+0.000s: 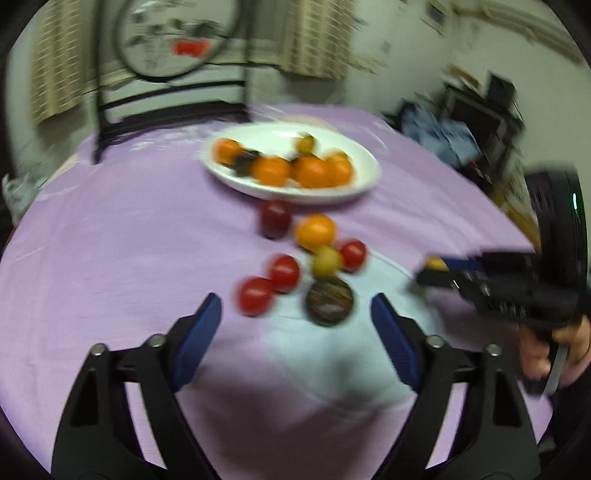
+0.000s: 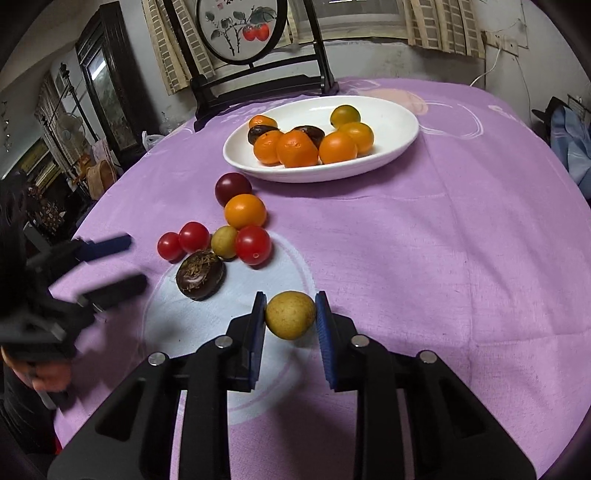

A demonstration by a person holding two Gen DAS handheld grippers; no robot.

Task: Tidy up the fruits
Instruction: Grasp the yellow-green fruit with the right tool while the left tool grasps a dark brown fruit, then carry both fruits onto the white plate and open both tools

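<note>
Seven fruits already lay in the white plate (image 2: 399, 155). The right hand-held gripper (image 2: 290, 317) was clamped on a yellow fruit (image 2: 290, 314) above the counter (image 2: 443, 258); the left hand-held gripper (image 1: 295, 314) gaped empty near seven loose fruits (image 2: 240, 218).

A round worktop (image 2: 424, 236) under a lilac cloth fills the foreground. At its far edge stands a dark wooden chair (image 2: 255, 83) with a round painted panel (image 2: 242, 27) of red fruit in its back. Behind it are pale walls and striped beige curtains (image 2: 443, 31). A tall dark cabinet (image 2: 107, 92) stands far left.
</note>
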